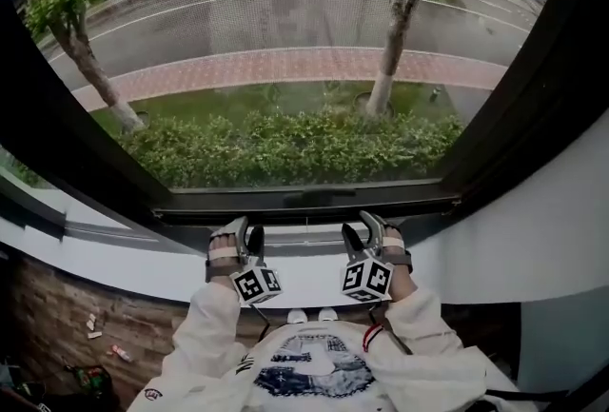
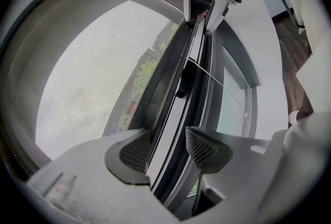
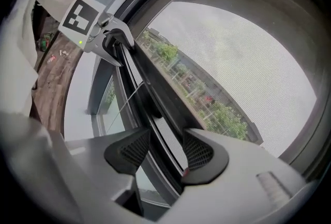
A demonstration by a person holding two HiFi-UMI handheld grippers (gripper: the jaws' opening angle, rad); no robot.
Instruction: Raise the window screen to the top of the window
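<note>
Left gripper (image 1: 247, 231) and right gripper (image 1: 367, 225) have fingers clamped on the screen's bottom rail (image 1: 304, 205), low in the window frame (image 1: 557, 87), with a tall opening above.

The person wears a white long-sleeved top (image 1: 314, 367) with a blue picture. The left gripper (image 1: 244, 231) and right gripper (image 1: 365, 227) carry black-and-white cubes (image 1: 257, 284).

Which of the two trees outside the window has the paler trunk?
The right tree, nearer the head view's centre: its trunk is whitish, while the left tree has a darker, brownish trunk.
</note>
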